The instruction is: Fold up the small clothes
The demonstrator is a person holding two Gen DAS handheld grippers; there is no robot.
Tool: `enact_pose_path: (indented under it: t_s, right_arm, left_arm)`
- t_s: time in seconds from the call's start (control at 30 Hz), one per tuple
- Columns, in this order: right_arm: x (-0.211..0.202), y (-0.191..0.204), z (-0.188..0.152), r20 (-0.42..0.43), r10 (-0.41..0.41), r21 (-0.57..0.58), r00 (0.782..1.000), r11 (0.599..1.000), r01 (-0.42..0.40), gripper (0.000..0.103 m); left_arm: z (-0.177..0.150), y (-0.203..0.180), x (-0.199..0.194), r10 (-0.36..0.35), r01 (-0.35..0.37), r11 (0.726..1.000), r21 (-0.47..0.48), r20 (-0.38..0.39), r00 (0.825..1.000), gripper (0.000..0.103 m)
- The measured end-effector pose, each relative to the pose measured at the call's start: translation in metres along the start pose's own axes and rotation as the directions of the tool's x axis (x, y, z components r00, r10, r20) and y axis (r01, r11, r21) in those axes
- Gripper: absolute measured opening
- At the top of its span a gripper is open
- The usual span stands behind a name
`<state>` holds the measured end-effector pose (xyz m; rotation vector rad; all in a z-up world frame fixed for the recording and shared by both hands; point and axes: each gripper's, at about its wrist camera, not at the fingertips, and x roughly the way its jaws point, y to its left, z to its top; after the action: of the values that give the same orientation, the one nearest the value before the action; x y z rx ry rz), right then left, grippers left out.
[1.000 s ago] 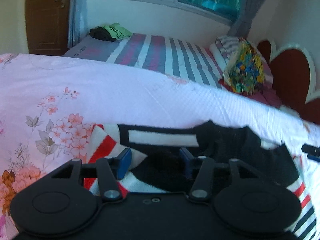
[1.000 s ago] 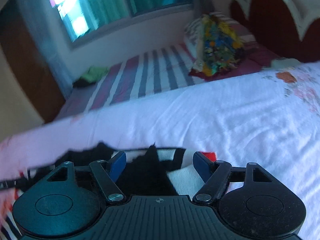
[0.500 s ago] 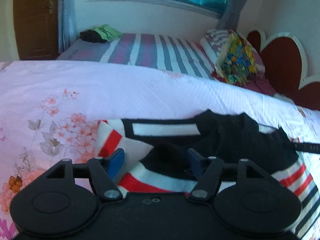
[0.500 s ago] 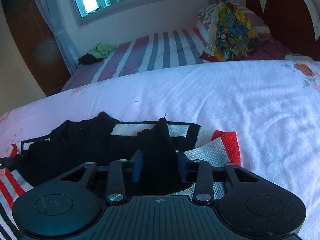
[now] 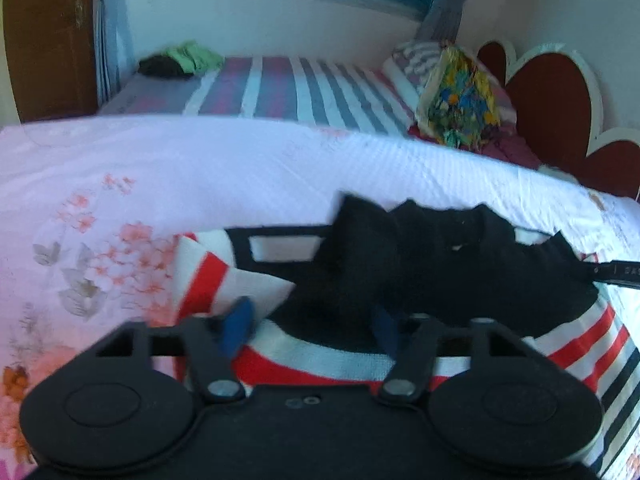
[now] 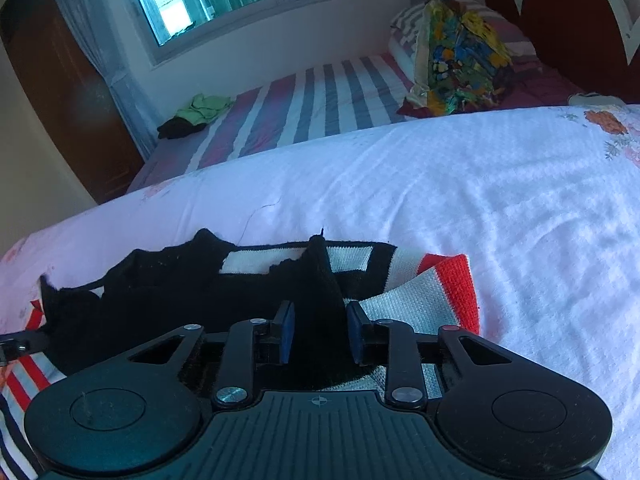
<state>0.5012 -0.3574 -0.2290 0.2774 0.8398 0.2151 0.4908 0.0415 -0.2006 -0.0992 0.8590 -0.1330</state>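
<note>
A small knit sweater, black with white and red stripes, lies on the floral bedsheet. It also shows in the right wrist view. My left gripper is open, its blue pads astride a raised black fold at the sweater's left side. My right gripper is shut on a black fold of the sweater, which stands up between the pads. The right gripper's tip shows at the right edge of the left wrist view.
A second bed with a striped sheet lies beyond. A colourful pillow leans by a red heart-shaped headboard. Green and black clothes sit at its far corner. A wooden door is at the left.
My right gripper closed on the black fold and has lifted it slightly. My left gripper stayed open and moved forward over the sweater's left side, with the black fabric bunching higher between its pads.
</note>
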Motion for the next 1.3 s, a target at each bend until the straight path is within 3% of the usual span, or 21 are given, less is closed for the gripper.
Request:
enact_pose_path:
  t_s: [0.07, 0.1, 0.13, 0.17, 0.3, 0.47, 0.57, 0.7, 0.77, 0.9, 1.0, 1.17, 1.3]
  right_arm:
    - [0.0, 0.005, -0.001, -0.001, -0.007, -0.03, 1.0, 1.0, 0.007, 0.029]
    - [0.0, 0.007, -0.001, 0.002, -0.011, -0.043, 1.0, 0.999, 0.011, 0.029]
    - [0.0, 0.008, -0.002, 0.007, -0.017, -0.051, 1.0, 0.999, 0.017, 0.017]
    - [0.0, 0.009, -0.003, 0.014, -0.022, -0.057, 1.0, 0.998, 0.023, 0.004]
    - [-0.004, 0.014, -0.002, 0.051, -0.021, -0.079, 0.998, 0.997, 0.025, 0.004]
    - [-0.004, 0.02, 0.009, 0.11, -0.068, -0.11, 0.992, 0.991, 0.08, 0.004]
    - [0.012, 0.006, 0.003, 0.054, -0.142, -0.102, 0.988, 0.984, 0.147, 0.004]
    - [0.012, 0.005, 0.0, 0.055, -0.148, -0.093, 0.987, 0.984, 0.153, 0.004]
    - [0.001, 0.006, 0.004, 0.076, -0.128, -0.079, 0.989, 0.988, 0.134, 0.004]
    - [-0.027, 0.018, 0.008, 0.106, -0.065, -0.084, 0.992, 0.994, 0.074, 0.004]
    - [-0.041, 0.049, -0.001, 0.1, 0.008, -0.144, 0.995, 0.99, 0.006, 0.004]
    - [-0.032, 0.097, -0.029, 0.024, 0.093, -0.22, 0.995, 0.972, -0.085, 0.004]
    - [-0.019, 0.111, -0.051, -0.022, 0.089, -0.252, 0.996, 0.963, -0.092, 0.004]
  left_arm:
    - [0.001, -0.003, 0.004, 0.024, -0.024, 1.0, 0.005, 0.015, 1.0, 0.039]
    - [0.002, -0.005, 0.006, 0.043, -0.044, 0.999, 0.012, 0.017, 0.999, 0.02]
    - [0.002, -0.006, 0.006, 0.053, -0.053, 0.999, 0.01, 0.02, 0.998, 0.005]
    - [0.001, -0.006, 0.007, 0.054, -0.054, 0.999, 0.002, 0.017, 0.998, 0.005]
    - [-0.006, -0.014, 0.003, 0.123, -0.126, 0.991, 0.046, 0.072, 0.99, 0.005]
    - [-0.002, -0.004, 0.004, 0.16, -0.158, 0.987, -0.03, 0.089, 0.983, 0.005]
    - [-0.004, 0.001, 0.005, 0.184, -0.178, 0.982, -0.057, 0.107, 0.977, 0.005]
    - [-0.005, -0.007, 0.003, 0.2, -0.196, 0.98, -0.041, 0.101, 0.975, 0.007]
    - [-0.004, -0.008, -0.006, 0.19, -0.185, 0.981, -0.06, 0.103, 0.976, 0.016]
    - [-0.004, -0.013, -0.033, 0.151, -0.143, 0.988, -0.065, 0.137, 0.979, 0.02]
    - [-0.009, -0.032, -0.05, 0.099, -0.096, 0.995, -0.021, 0.159, 0.982, 0.028]
    - [-0.021, -0.074, -0.038, 0.017, -0.022, 0.999, 0.047, 0.102, 0.995, 0.032]
    - [-0.035, -0.088, -0.019, 0.014, -0.016, 0.998, 0.066, 0.033, 0.999, 0.032]
